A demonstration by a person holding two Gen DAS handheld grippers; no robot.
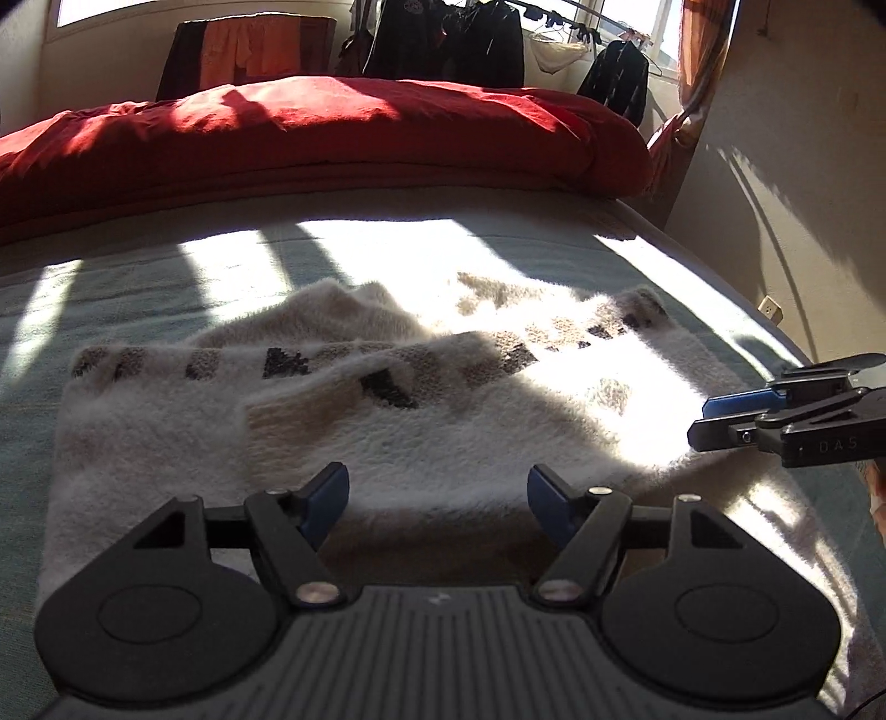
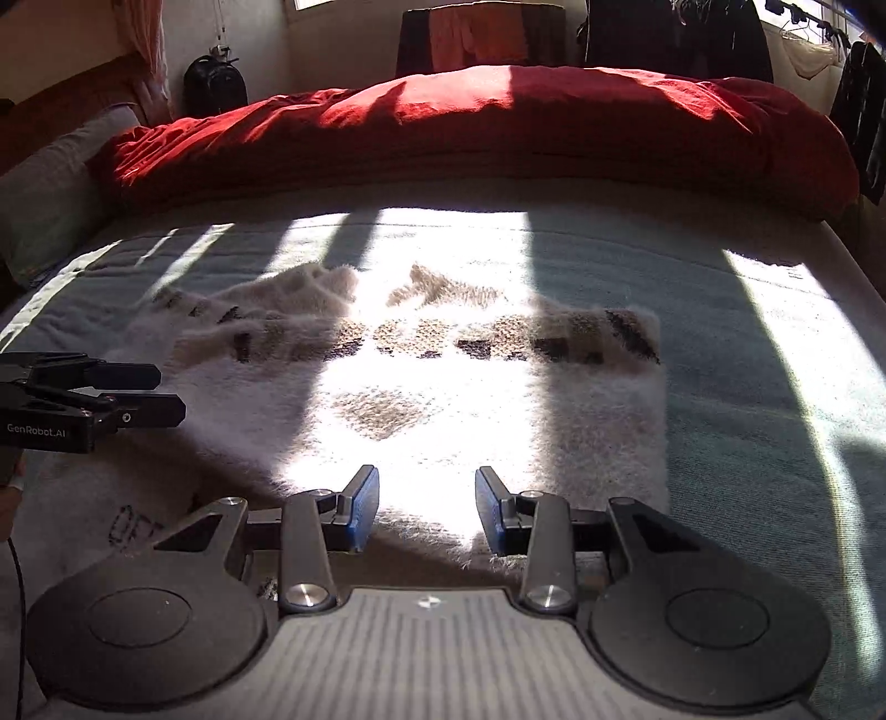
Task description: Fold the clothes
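Observation:
A fluffy white sweater (image 1: pixel 343 426) with brown and black knitted patches lies spread on the pale green bed cover (image 1: pixel 138 288), its left part folded over in a ridge. In the right wrist view the sweater (image 2: pixel 421 399) lies flat in bright sun. My left gripper (image 1: pixel 437 498) hovers open just above the sweater's near hem, nothing between its blue pads. My right gripper (image 2: pixel 426 507) is open too, over the near hem further right. Each gripper shows in the other's view: the right gripper (image 1: pixel 703 421) at the sweater's right edge, the left gripper (image 2: pixel 171 396) at its left edge.
A rolled red duvet (image 1: pixel 332 133) lies across the far side of the bed. Dark clothes (image 1: pixel 448 39) hang on a rail behind it by the window. A wall (image 1: pixel 786 183) runs along the right; a black backpack (image 2: pixel 215 83) stands in the far left corner.

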